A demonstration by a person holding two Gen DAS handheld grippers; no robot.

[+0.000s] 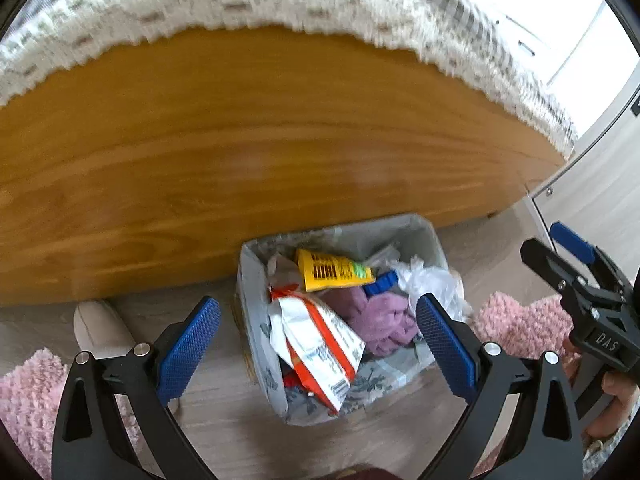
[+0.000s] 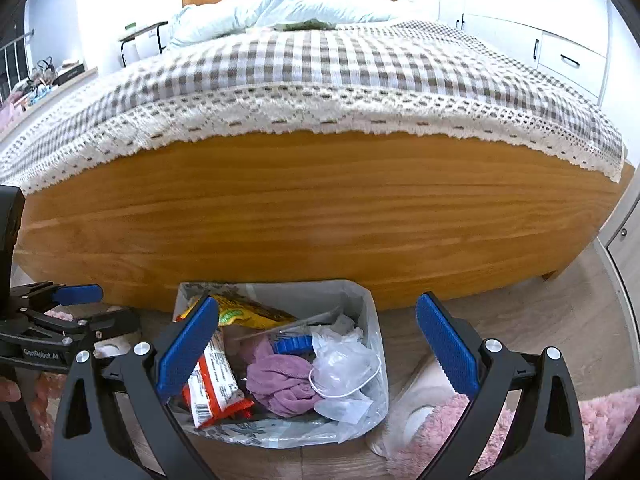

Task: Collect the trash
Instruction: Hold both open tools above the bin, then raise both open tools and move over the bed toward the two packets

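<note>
Left wrist view: my left gripper (image 1: pixel 318 334) has its two blue, knurled pads spread wide with nothing between them, hovering over the one trash bin (image 1: pixel 256 280). My right gripper (image 2: pixel 318 334) is just the same in its own view, both ribbed blue pads far apart and gripping nothing, poised above that bin from the other side. In the left view the right gripper also shows at the edge, a hand (image 1: pixel 612 396) wrapped round its black handle.

The bin is a single rectangular tub lined with a thin, crinkled plastic bag printed with grey flowers. It stands on the floor, touching the foot of the bed. Inside I count one yellow wrapper (image 1: pixel 332 271) with a barcode, one glossy red-and-white snack bag (image 1: pixel 320 344) standing tilted against the near-left wall, one soft purple cloth (image 1: pixel 380 316) bunched in the middle, one small blue plastic piece (image 1: pixel 382 282) beside it, and a wad of clear crumpled plastic film (image 1: pixel 432 280) toward the right wall.

Outward, one pale slipper (image 1: pixel 100 326) lies left of the bin, and fluffy pink rugs (image 1: pixel 520 322) sit on the grey wood-look floor (image 1: pixel 500 248). The bed's footboard (image 1: pixel 240 152) is smooth honey-coloured wood, with a checked bedspread (image 2: pixel 320 60) edged in white lace hanging over it.
</note>
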